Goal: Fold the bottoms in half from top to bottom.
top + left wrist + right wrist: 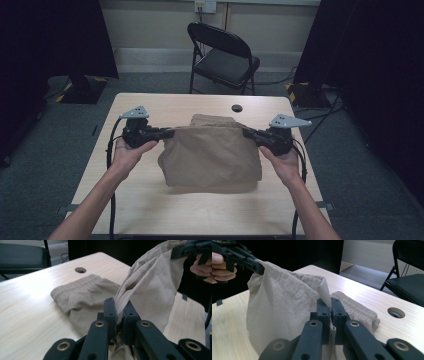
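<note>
A pair of tan shorts (212,150) hangs stretched between my two grippers above the middle of the wooden table (145,200). Its ribbed waistband (75,288) still lies on the table top behind the lifted part. My left gripper (169,133) is shut on the cloth's left corner, and the left gripper view shows the fabric pinched between the jaws (119,312). My right gripper (248,133) is shut on the right corner, with cloth squeezed between its jaws (330,308). The waistband (355,308) lies just beyond them.
A round cable hole (237,108) sits near the table's far edge. A black folding chair (223,55) stands behind the table. Dark curtains hang at both sides, and a stand base (82,90) rests on the floor at the left.
</note>
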Action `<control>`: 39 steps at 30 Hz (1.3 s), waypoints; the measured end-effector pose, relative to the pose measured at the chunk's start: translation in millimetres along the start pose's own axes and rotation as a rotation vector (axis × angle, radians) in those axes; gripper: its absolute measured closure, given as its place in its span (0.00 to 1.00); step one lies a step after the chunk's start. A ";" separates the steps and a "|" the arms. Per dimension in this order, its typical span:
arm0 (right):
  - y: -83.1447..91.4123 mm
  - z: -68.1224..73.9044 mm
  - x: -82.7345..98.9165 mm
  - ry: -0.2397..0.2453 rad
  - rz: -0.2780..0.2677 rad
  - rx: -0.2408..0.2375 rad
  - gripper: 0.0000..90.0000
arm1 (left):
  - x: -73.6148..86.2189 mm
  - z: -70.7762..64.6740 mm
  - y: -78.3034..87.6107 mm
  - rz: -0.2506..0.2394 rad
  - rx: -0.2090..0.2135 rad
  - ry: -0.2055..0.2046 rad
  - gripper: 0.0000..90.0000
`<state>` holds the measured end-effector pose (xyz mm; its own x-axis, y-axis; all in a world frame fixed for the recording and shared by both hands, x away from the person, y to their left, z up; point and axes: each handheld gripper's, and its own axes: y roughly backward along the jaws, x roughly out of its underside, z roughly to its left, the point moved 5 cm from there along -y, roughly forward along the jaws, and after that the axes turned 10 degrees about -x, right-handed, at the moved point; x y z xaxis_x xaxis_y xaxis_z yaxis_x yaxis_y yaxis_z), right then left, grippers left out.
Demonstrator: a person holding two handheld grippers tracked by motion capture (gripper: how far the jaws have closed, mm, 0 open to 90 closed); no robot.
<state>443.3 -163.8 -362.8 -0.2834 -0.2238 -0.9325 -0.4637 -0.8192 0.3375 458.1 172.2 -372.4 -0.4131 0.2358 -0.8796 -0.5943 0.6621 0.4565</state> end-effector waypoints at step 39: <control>-41.5 -84.3 -56.1 -0.040 -0.037 0.133 0.97 | -75.0 66.5 -45.2 -0.143 -0.099 0.081 0.86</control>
<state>549.2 -161.7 -335.3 -0.2966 -0.1713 -0.9395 -0.5805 -0.7488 0.3198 561.8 171.9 -335.9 -0.3710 0.0834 -0.9249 -0.7142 0.6109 0.3416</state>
